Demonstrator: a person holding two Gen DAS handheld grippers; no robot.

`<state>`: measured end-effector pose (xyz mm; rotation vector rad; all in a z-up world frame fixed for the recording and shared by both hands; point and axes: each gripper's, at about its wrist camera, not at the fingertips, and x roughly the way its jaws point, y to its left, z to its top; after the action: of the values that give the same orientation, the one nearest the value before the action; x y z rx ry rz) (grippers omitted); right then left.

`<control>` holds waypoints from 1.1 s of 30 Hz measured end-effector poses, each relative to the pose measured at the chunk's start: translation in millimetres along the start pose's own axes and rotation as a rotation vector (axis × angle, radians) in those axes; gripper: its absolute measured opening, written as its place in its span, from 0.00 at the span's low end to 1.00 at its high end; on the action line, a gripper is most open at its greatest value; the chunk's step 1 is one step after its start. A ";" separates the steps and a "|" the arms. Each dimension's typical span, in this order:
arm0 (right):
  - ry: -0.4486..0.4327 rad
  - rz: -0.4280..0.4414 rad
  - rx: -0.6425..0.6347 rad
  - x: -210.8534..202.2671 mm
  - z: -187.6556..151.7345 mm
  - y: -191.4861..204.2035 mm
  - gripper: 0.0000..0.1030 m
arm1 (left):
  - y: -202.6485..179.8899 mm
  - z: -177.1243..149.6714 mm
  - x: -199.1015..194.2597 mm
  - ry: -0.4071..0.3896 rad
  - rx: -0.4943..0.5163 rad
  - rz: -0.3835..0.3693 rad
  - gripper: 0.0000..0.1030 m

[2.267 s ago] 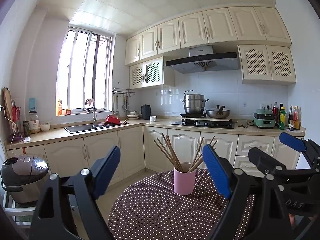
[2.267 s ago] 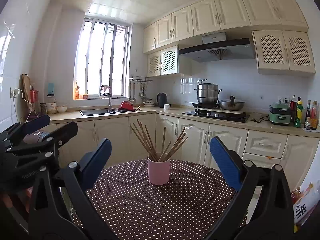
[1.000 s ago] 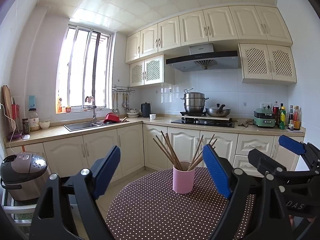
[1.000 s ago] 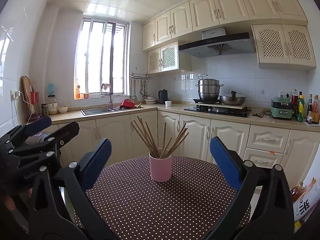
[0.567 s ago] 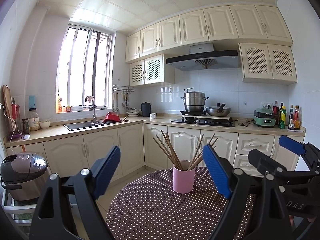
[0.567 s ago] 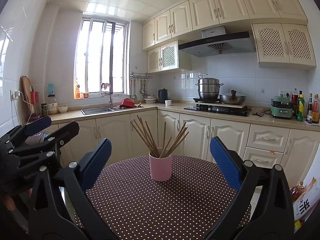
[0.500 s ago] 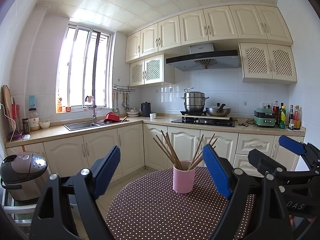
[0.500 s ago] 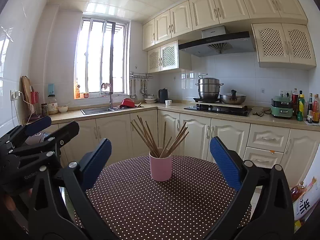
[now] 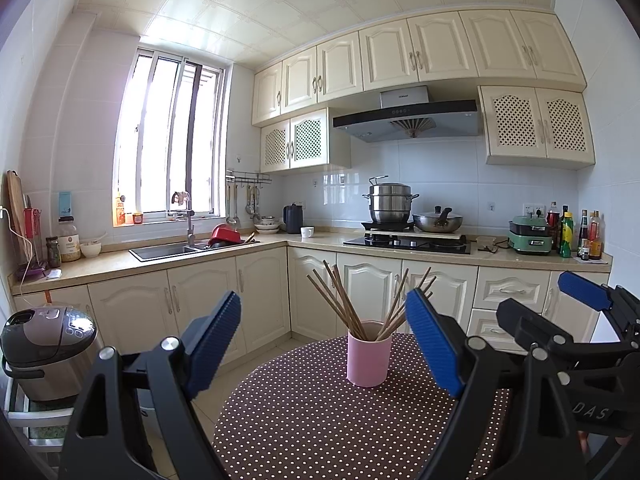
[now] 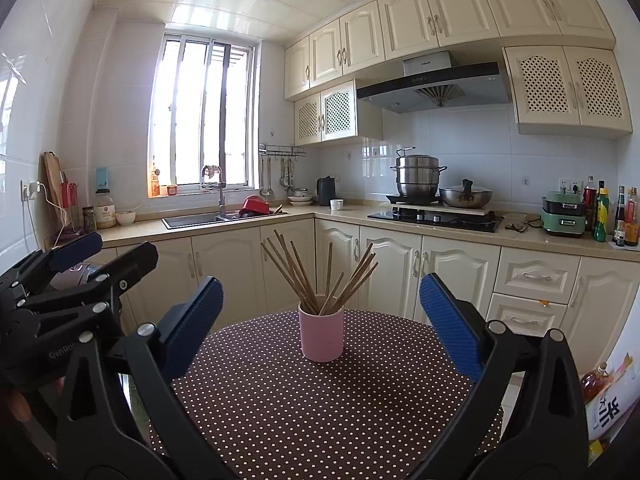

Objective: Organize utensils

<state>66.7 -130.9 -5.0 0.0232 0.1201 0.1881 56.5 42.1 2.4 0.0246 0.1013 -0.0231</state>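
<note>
Two tongs: left gripper (image 9: 326, 346) and right gripper (image 10: 320, 322), side by side, both spread wide, nothing held.
Cup: pink cup (image 9: 369, 359) upright on dotted table (image 9: 320, 420), ahead of both, between their fingers in view, untouched.
Contents: wooden chopsticks (image 10: 316, 276) fanned out inside the cup.

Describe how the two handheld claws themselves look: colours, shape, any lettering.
Both are black plastic frames with triangular cut-outs and silver bolt heads, each ending in two fingers faced with ribbed blue pads. The left claw shows partial grey lettering "GenRo" on its body in the right wrist view; the right claw shows "DAS" in the left wrist view. No cables or sleeves are visible.
</note>
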 end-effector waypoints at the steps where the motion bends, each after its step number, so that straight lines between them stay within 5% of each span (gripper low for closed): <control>1: 0.000 -0.001 0.000 -0.1 0.1 0.2 0.94 | 0.1 -0.2 0.1 0.000 0.000 0.000 0.80; 33: 0.010 0.001 0.011 1.3 -2.7 2.5 0.94 | 2.5 -2.3 0.1 0.005 0.006 0.001 0.80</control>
<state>67.1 -128.2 -7.8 0.0333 0.1308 0.1883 56.4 44.7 0.1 0.0307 0.1058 -0.0222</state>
